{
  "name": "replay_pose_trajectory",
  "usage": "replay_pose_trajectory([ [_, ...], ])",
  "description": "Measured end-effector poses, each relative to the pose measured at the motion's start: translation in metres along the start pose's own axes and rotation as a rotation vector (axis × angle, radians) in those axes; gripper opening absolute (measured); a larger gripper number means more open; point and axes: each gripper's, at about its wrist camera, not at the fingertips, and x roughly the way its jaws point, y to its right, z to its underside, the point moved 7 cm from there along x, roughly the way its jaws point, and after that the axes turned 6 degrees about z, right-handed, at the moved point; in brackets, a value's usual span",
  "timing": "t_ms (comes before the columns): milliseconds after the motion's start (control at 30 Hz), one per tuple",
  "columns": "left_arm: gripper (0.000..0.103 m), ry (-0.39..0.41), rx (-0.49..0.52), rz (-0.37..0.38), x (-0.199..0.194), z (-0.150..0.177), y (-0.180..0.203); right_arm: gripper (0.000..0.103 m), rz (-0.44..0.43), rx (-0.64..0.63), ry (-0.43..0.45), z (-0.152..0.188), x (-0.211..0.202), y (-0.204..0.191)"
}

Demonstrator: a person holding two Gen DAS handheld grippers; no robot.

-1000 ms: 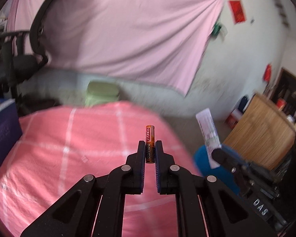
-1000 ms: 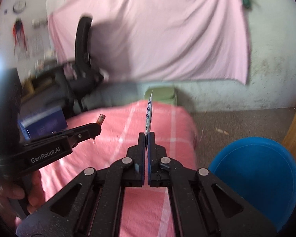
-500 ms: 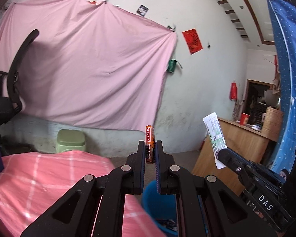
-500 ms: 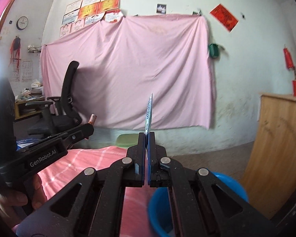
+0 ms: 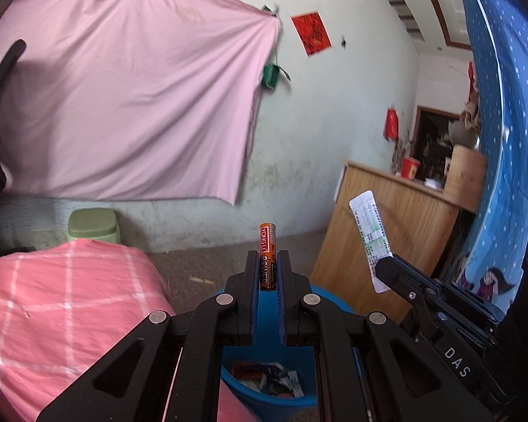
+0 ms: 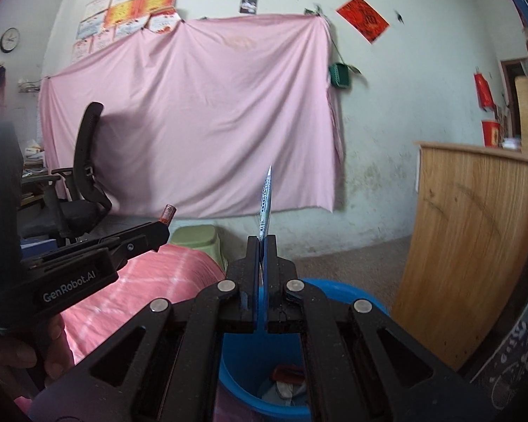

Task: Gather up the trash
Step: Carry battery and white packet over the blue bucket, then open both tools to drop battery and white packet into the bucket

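Observation:
My left gripper (image 5: 266,263) is shut on an orange and black battery (image 5: 267,246) that stands upright between the pads. My right gripper (image 6: 263,246) is shut on a thin white printed paper strip (image 6: 265,200), seen edge-on; in the left wrist view the same paper strip (image 5: 369,232) shows flat, at the right. Both grippers hang above a blue bucket (image 5: 329,302) holding several scraps of trash (image 5: 267,379). In the right wrist view the blue bucket (image 6: 338,290) lies below the jaws, and the left gripper (image 6: 160,235) with the battery (image 6: 167,212) is at the left.
A pink checked bed (image 5: 63,302) lies left of the bucket. A wooden cabinet (image 6: 471,246) stands at the right. A green stool (image 5: 93,225) and a black office chair (image 6: 84,183) stand by the wall with the pink sheet (image 6: 193,119). A blue dotted curtain (image 5: 503,140) hangs far right.
Both grippers have swung right from over the pink bed to above the blue bucket, whose trash now shows. Each still grips its item.

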Motion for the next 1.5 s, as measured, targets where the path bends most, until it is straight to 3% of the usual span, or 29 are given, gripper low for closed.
replay_pose_trajectory([
  [300, 0.007, -0.129, -0.038, 0.061, 0.031, 0.026, 0.008, 0.018, 0.037, 0.057, -0.103, 0.035, 0.011, 0.026],
  [733, 0.007, -0.258, -0.123, 0.069, 0.057, 0.047, -0.005, 0.018, 0.053, 0.099, -0.226, 0.064, 0.029, 0.040],
  [1133, 0.008, -0.315, -0.175, 0.055, 0.062, 0.053, -0.018, 0.019, 0.064, 0.102, -0.259, 0.069, 0.037, 0.043],
  [1367, 0.022, -0.307, -0.194, 0.039, 0.060, 0.052, -0.023, 0.019, 0.071, 0.106, -0.266, 0.070, 0.035, 0.046],
  [1500, 0.023, -0.298, -0.198, 0.030, 0.057, 0.050, -0.026, 0.019, 0.073, 0.110, -0.260, 0.067, 0.032, 0.046],
])
